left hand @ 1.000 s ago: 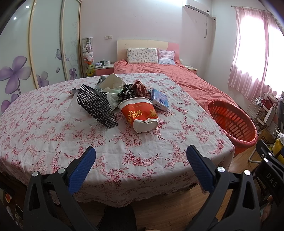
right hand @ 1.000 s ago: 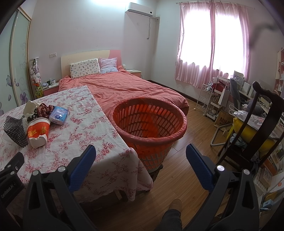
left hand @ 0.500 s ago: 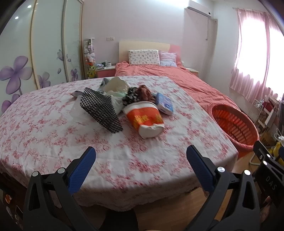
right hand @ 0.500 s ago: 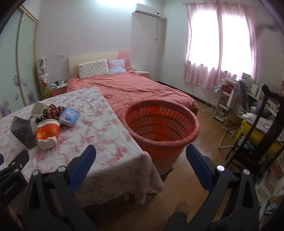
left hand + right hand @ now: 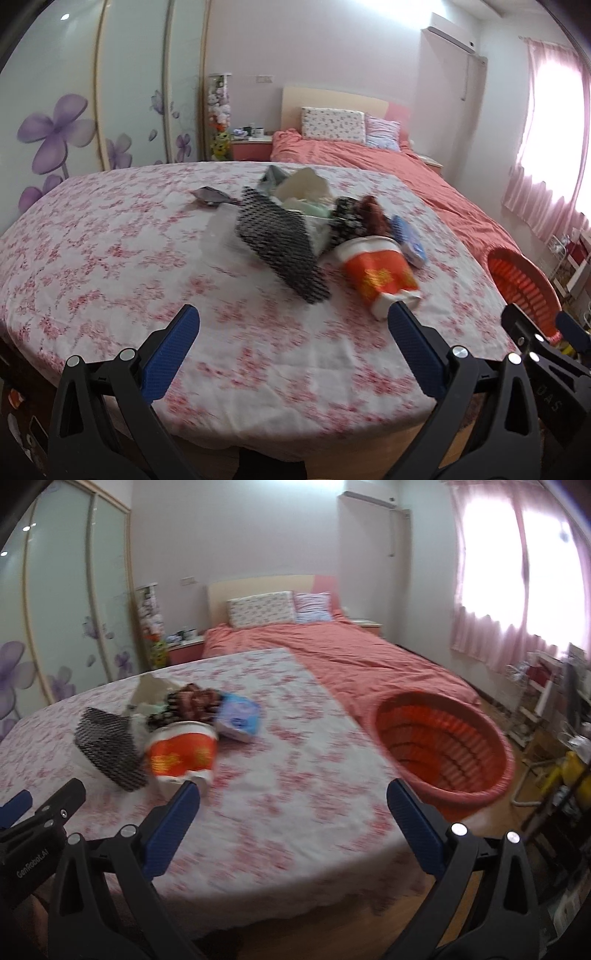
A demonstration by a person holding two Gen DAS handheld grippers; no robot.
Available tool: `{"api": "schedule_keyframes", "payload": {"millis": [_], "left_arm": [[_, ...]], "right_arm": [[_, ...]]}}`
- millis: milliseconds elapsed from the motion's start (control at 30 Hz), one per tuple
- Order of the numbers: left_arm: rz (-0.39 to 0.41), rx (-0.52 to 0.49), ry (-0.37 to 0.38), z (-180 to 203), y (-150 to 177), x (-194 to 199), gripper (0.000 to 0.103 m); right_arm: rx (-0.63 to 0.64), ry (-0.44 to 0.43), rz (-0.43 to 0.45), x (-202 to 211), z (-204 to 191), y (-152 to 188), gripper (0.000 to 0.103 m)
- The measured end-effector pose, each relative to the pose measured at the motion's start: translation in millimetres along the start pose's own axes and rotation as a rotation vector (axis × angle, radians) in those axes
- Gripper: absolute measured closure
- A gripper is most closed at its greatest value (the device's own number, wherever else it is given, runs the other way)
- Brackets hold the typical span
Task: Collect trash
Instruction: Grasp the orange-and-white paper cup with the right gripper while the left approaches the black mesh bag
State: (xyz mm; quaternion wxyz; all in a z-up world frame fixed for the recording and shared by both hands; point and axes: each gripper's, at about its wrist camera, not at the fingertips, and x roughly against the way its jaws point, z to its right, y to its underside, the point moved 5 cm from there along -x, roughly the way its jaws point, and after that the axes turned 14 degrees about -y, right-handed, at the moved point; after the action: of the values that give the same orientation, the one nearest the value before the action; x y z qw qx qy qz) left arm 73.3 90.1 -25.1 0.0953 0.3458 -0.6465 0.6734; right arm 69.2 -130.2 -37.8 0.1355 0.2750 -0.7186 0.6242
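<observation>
A pile of trash lies on the flowered tablecloth (image 5: pixel 110 266): a black mesh sleeve (image 5: pixel 280 243), a red and white paper noodle cup (image 5: pixel 380 273) on its side, a blue tissue pack (image 5: pixel 410 240), a dark patterned wrapper (image 5: pixel 354 218) and a white bag (image 5: pixel 303 188). The same cup (image 5: pixel 181 753), mesh sleeve (image 5: pixel 107 746) and tissue pack (image 5: pixel 240 716) show in the right wrist view. My left gripper (image 5: pixel 291 343) is open and empty, short of the pile. My right gripper (image 5: pixel 291 823) is open and empty over the table's near right part. An orange basket (image 5: pixel 443 746) stands right of the table.
A bed with a salmon cover (image 5: pixel 351 657) lies behind the table and basket. A wardrobe with purple flowers (image 5: pixel 55 125) fills the left wall. A chair and cluttered shelves (image 5: pixel 554 716) stand at the far right by the pink curtain. The floor is wood.
Both grippers have risen and moved forward over the table. The right view has swung left, so the trash pile sits nearer its centre. Both stay open.
</observation>
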Motion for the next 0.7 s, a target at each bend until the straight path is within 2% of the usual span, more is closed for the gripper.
{"api": "schedule_keyframes", "payload": {"millis": [200,367,700], "left_arm": [[-0.013,0.058,-0.031,-37,-9,-18,0.002],[-0.025,0.091,-0.042,-60,-12,-27,0.002],[-0.02,0.091,-0.049,-78,-10,-35,0.002]], "right_arm": [[0.04,-0.116,-0.048,-44,-43,-8,0.005],[0.053,-0.169,-0.107,-80,-62,-6,0.006],[0.01,-0.168,-0.197,-121,-59,3,0.009]]}}
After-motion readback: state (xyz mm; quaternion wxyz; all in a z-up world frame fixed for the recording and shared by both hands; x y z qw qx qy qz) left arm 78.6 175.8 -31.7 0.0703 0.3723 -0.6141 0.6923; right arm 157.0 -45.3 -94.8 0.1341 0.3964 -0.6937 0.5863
